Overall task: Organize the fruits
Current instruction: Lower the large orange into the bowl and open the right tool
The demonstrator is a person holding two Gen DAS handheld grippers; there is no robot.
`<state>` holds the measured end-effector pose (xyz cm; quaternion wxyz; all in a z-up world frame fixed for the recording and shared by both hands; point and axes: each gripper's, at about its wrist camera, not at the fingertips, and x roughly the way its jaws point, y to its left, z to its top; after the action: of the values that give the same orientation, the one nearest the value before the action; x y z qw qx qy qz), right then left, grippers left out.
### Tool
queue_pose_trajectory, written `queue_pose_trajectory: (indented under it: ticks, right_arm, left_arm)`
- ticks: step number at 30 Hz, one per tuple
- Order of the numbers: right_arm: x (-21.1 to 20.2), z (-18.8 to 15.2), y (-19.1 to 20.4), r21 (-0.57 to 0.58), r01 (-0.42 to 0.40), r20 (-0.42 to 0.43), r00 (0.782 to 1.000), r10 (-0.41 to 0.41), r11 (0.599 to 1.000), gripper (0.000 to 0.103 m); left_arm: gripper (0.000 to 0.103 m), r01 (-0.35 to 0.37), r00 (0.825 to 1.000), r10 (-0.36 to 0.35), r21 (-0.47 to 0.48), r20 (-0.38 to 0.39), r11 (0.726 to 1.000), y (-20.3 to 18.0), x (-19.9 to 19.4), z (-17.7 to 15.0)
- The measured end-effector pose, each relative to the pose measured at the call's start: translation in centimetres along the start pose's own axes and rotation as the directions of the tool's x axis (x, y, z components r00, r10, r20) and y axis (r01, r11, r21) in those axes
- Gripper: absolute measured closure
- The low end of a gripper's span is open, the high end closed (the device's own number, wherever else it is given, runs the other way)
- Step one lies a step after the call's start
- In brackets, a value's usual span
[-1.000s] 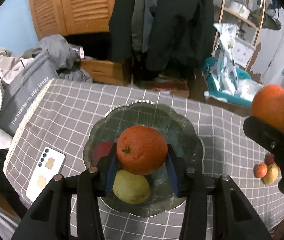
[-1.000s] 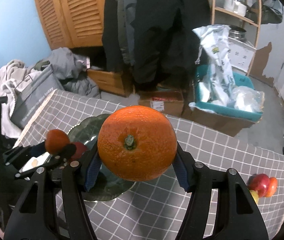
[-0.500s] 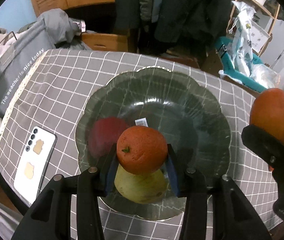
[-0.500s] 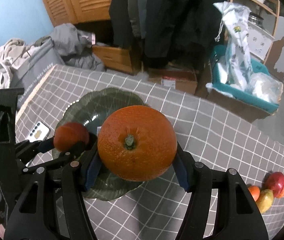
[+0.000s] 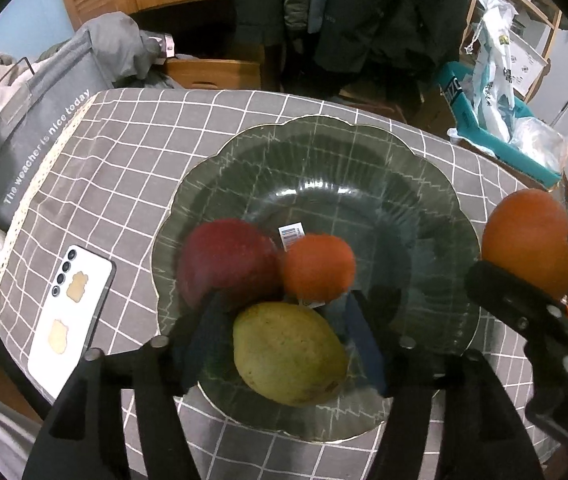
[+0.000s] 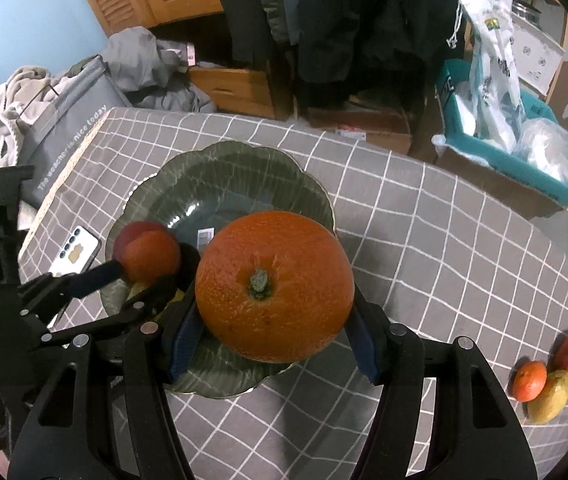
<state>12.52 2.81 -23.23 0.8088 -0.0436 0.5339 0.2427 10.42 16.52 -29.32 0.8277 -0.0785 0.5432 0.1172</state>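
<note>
My left gripper (image 5: 284, 324) jaws are opening, dropping the small tangerine (image 5: 319, 266) into the green glass plate (image 5: 364, 152); right gripper (image 6: 271, 344) jaws clamp the large orange (image 6: 273, 286), next to lower beside it.

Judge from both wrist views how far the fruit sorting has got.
Done: a red apple and yellow pear lie in the green bowl. In hand: the left hand-held gripper is opening, its pads off the small orange; the right hand-held gripper grips a large orange. Left: three fruits on the tablecloth.

White phone (image 5: 71, 316) on checked tablecloth (image 5: 131, 128), grey bag (image 5: 31, 148) beside.
</note>
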Motion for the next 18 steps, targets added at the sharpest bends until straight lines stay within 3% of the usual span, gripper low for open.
queue_pose_trajectory:
  ticks: [3, 18]
  right_arm:
    - [0.4, 0.0, -0.1, 0.007, -0.008, -0.013, 1.0, 0.008, 1.0, 0.038]
    - [2.8, 0.4, 0.1, -0.004, -0.053, -0.12, 0.991, 0.052, 0.999, 0.036]
  left_arm:
    - [0.028, -0.038, 0.999, 0.038, 0.011, -0.001, 0.999, 0.1, -0.4, -0.2]
    - [0.027, -0.053, 0.999, 0.053, -0.016, -0.002, 0.998, 1.3, -1.5, -0.9]
